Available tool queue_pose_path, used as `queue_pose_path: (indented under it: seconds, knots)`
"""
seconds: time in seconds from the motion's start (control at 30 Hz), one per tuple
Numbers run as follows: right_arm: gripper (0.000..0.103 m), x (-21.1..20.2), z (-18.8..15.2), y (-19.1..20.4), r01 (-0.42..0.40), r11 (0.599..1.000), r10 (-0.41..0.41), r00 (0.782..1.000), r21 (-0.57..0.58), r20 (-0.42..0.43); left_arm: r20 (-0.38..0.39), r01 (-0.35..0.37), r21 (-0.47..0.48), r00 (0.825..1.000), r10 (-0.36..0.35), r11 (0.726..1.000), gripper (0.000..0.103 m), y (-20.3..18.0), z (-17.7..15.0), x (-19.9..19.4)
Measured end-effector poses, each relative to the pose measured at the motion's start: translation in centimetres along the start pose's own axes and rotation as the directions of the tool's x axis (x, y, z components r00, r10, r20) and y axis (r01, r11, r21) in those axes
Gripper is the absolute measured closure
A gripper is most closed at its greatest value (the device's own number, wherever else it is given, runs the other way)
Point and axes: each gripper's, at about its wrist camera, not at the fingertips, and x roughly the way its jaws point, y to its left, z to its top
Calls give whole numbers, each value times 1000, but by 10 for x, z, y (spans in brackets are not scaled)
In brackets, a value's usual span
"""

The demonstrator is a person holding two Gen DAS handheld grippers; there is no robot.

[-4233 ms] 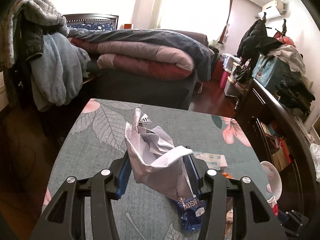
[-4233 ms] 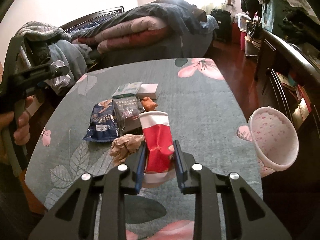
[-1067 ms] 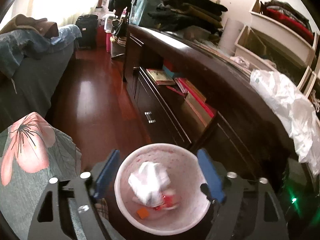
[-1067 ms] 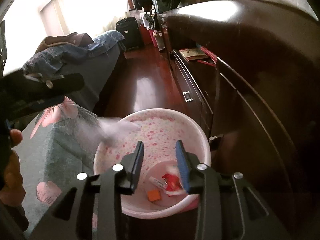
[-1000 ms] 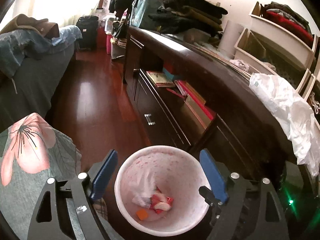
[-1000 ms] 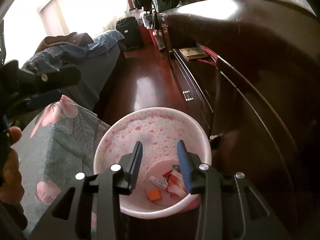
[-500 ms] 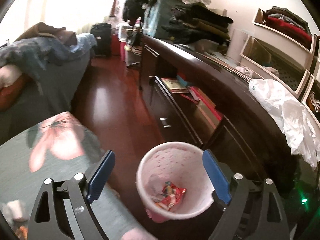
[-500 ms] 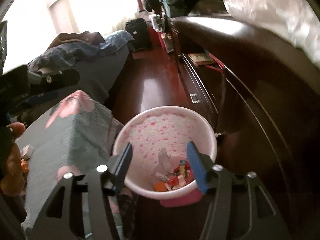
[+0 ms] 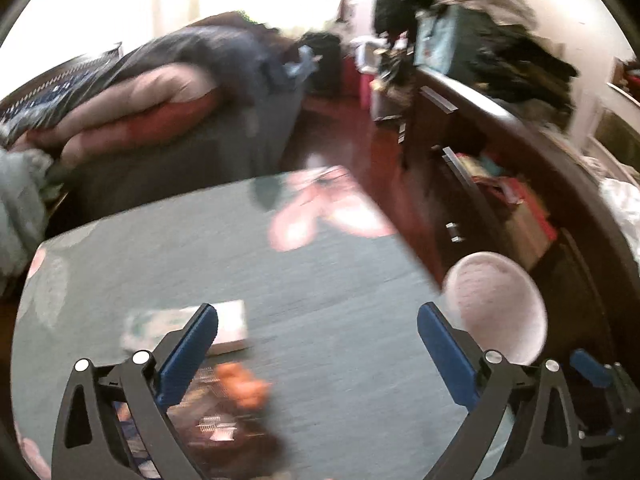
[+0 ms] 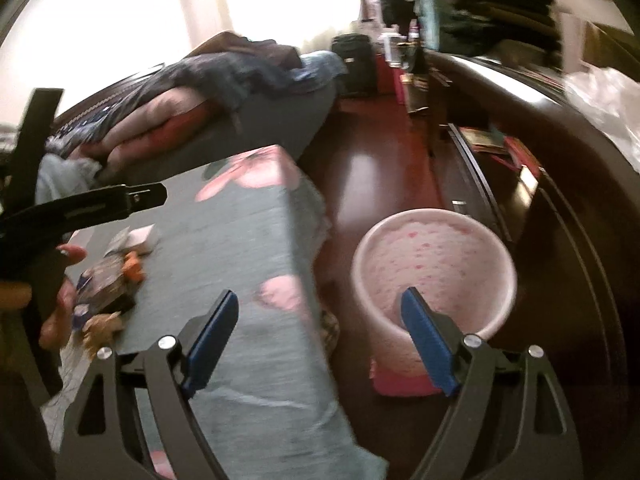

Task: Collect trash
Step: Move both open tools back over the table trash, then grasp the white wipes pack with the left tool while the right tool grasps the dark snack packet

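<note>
My left tongs [image 9: 318,354] and right tongs [image 10: 320,340] both gape empty, their jaws having just been opening. The trash [image 9: 224,396] lies on the bench [image 9: 320,280] at 7 o'clock in my left view, the bin [image 10: 434,268] at 4. Swinging this fast, I could overshoot and knock wrappers onto the floor. 1 second ago both tongs hung over the bin.

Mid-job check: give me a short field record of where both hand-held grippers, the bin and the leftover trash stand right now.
left hand-held gripper: open, nothing between its jaws, over the table; jaws have just been opening
right hand-held gripper: open, empty, at the table edge beside the bin; jaws have just been opening
bin: pink-speckled, on the floor beside the table
trash left: dark wrappers, orange scrap, white packet; blurred
</note>
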Motion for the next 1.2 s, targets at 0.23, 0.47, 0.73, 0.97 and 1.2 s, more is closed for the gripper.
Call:
queue_pose_path:
  seconds: [0.23,0.47,0.73,0.97,1.2]
  knots:
    - [19,2,3,43,-41,997,41,999,-68,-10,-83,-27,-116,996,17,993,4,84,-6,23]
    - [19,12,9,74,-64,991,61,998,-116,-27,-164,6,-88,986,-20,996,4,109,-12,55]
    - [19,22,15,104,-93,983,89,995,-157,-35,-141,99,-95,984,-112,991,18,118,-16,59]
    - [19,24,21,124,-119,976,114,993,-185,-33,-71,123,-43,989,-126,991,50,116,-18,42]
    - [19,29,22,149,-155,964,148,988,-215,-49,7,143,-41,990,-143,989,77,129,-17,17]
